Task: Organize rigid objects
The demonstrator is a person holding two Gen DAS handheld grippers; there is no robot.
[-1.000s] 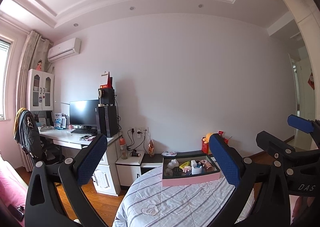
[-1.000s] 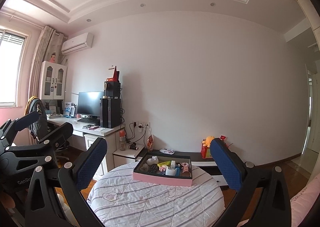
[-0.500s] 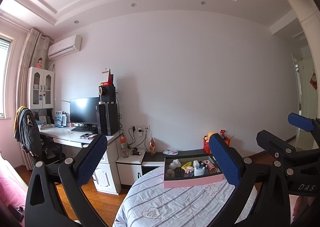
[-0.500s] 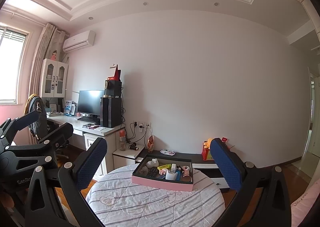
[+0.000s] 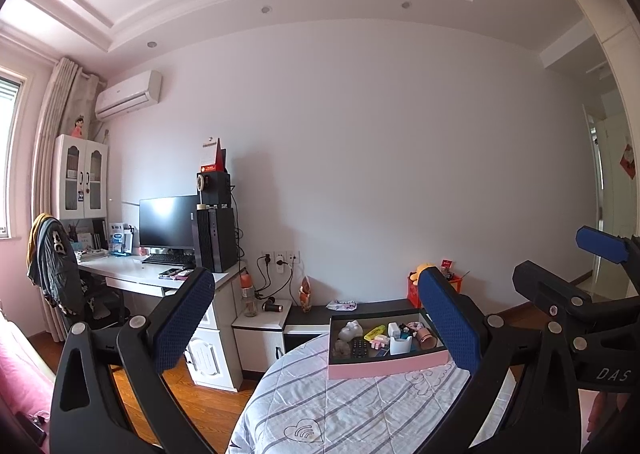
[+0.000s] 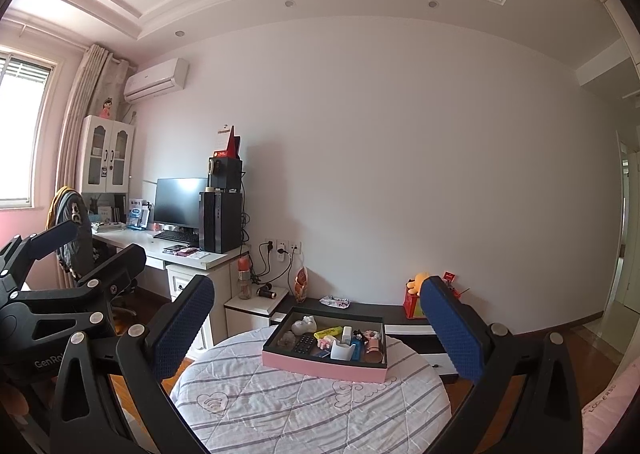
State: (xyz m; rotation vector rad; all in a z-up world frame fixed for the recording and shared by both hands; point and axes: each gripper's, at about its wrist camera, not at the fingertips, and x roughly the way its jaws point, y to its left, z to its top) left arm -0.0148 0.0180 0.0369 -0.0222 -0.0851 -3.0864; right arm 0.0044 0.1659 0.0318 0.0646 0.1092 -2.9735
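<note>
A pink box with a dark inside (image 6: 320, 364) stands at the far side of a round table with a striped quilted cloth (image 6: 304, 398); it also shows in the left wrist view (image 5: 384, 365). In it lie several small things: a white figurine (image 6: 304, 325), a yellow marker (image 6: 326, 332), a black remote (image 6: 305, 343), a white cup (image 6: 342, 350). My left gripper (image 5: 316, 318) is open and empty, held up short of the box. My right gripper (image 6: 318, 324) is open and empty, also short of it. Each gripper shows at the other view's edge.
A white desk (image 6: 180, 254) with a monitor (image 6: 176, 202) and a black computer tower stands at the left. A chair with a jacket (image 5: 52, 266) is beside it. A low dark cabinet (image 6: 392, 314) with a red box runs along the wall behind the table.
Both views have tilted up a little, so the table and box sit lower in frame. Both grippers stay open and empty.
</note>
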